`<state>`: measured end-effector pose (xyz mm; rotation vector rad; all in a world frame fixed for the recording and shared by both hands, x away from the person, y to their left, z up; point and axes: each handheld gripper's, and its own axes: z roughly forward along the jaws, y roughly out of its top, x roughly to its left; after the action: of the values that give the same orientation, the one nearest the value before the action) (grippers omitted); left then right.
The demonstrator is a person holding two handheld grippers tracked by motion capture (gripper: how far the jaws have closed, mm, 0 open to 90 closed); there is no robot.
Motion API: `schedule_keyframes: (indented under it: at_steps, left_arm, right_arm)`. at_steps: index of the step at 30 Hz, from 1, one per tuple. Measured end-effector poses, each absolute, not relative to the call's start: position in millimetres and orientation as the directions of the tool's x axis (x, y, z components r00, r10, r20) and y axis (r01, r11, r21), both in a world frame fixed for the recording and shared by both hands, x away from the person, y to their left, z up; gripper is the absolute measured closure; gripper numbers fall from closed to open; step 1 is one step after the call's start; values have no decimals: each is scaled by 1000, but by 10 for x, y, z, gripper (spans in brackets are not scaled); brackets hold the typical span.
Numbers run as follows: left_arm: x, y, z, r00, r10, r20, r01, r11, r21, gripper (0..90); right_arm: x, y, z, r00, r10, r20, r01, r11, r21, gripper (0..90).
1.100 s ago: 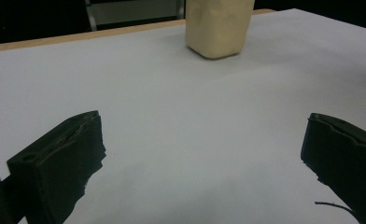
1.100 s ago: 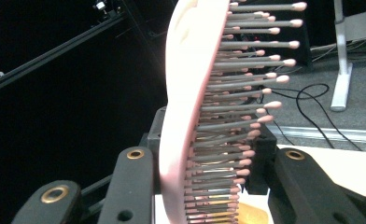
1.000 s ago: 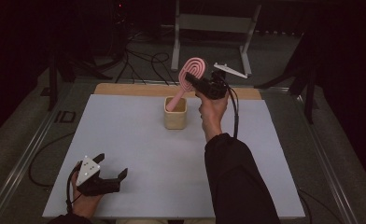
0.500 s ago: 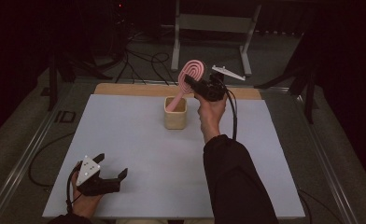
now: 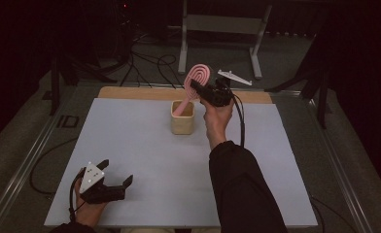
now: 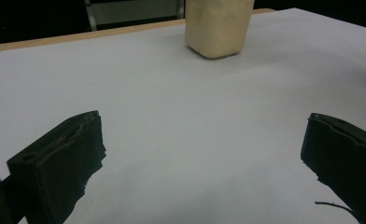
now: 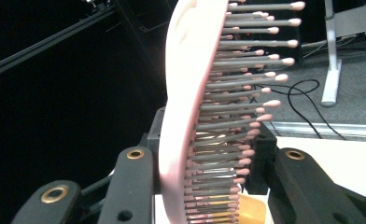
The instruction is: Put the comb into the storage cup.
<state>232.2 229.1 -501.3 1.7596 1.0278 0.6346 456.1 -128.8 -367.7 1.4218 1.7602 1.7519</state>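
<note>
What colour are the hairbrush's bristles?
Grey with pink tips on the hairbrush, clearest in the right gripper view.

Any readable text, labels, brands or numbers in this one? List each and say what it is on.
"ID": dark marking on the grey surround left of the table, in the high view; faint, so the reading is unsure.
No print on the cup, the pink hairbrush, the left gripper or the right gripper.

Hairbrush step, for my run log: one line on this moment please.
right gripper shut on pink hairbrush | handle in beige cup | left gripper open, idle
</note>
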Motion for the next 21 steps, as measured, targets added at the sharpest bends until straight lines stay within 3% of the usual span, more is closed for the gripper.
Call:
schedule_keyframes:
  at_steps: [21]
  left_arm:
    - [2323,2289,-5016,509,860,-33,360,-178,916,2]
  right_arm:
    - [4574,-1255,-3782,-467,778,421,444,-205,872,634]
